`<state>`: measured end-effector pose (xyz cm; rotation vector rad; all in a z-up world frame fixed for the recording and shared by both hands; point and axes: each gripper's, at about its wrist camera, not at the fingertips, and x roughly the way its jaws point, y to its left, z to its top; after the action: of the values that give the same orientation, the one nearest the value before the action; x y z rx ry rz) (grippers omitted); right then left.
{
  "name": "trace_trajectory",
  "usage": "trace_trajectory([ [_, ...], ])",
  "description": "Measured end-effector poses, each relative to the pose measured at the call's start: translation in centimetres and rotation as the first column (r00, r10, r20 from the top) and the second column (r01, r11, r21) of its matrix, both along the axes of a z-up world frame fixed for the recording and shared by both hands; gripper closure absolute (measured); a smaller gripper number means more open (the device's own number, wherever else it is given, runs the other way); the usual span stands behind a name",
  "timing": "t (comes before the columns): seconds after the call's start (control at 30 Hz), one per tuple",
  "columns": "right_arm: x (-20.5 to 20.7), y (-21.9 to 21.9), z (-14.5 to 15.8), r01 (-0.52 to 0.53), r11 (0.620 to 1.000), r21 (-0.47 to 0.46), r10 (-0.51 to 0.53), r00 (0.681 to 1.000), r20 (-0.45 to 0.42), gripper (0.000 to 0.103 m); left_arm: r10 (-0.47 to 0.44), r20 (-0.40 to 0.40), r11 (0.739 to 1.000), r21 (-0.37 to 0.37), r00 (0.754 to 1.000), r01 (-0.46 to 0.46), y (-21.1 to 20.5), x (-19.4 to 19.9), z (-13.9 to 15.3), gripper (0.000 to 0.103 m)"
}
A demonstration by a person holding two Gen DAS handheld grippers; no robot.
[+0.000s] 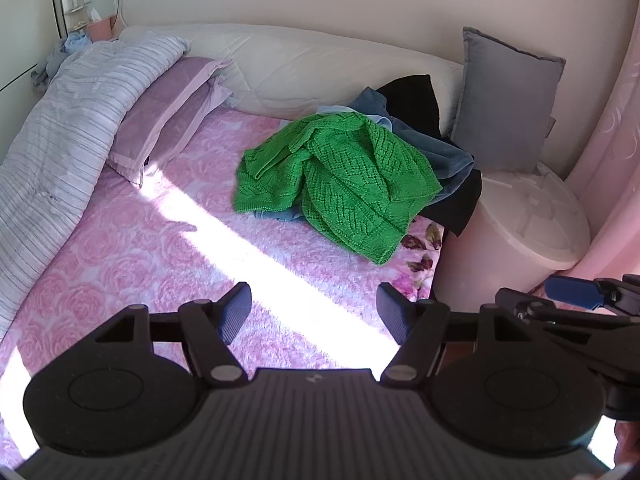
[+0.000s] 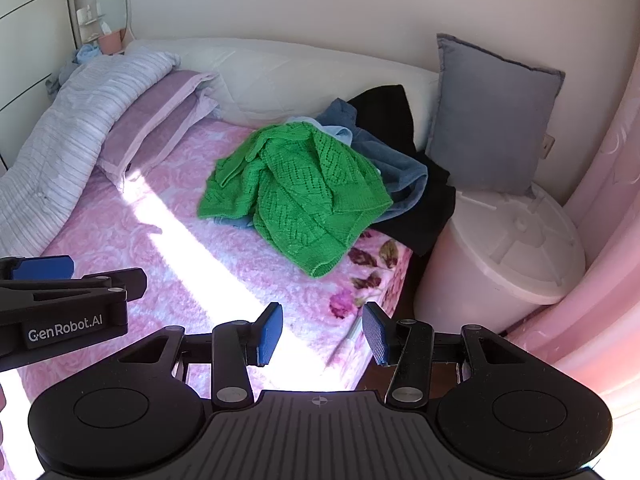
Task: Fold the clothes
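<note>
Your right gripper (image 2: 323, 334), blue-padded, gapes empty over the pink rose-patterned bedspread (image 2: 120, 240); your left gripper (image 1: 315, 312) likewise. Only the right view shows "GenRobot.AI"; the crumpled green knitted sweater (image 2: 296, 196) lies well ahead.

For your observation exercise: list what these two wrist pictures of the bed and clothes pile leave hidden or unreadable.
- Clothes under the green sweater: both views, covered; only edges of a blue garment and a black garment show.
- Shelf items by the mirror: both views, too small.
- Left gripper body: right view, cut by the left edge.
</note>
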<state>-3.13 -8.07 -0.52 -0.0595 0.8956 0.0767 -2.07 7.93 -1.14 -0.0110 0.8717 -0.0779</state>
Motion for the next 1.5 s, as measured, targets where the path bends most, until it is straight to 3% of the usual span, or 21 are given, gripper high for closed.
trace_trajectory([
  [0.6, 2.8, 0.7, -1.5, -0.027, 0.999, -0.021, 0.027, 0.999, -0.025, 0.055, 0.030, -0.044, 0.999, -0.033, 0.999, -0.031, 0.9, 2.9, -1.5, 0.037],
  [1.07, 7.5, 0.7, -3.0, -0.062, 0.997, -0.036, 0.060, 0.997, -0.057, 0.055, 0.088, -0.095, 0.994, -0.051, 0.992, -0.093, 1.0, 7.8, -3.2, 0.037],
  [1.5, 14.1, -0.8, -6.0, -0.071, 0.997, 0.032, 0.074, 0.991, -0.110, 0.055, 0.129, -0.208, 0.985, -0.082, 0.970, -0.149, 2.0, 13.4, -7.7, 0.038],
])
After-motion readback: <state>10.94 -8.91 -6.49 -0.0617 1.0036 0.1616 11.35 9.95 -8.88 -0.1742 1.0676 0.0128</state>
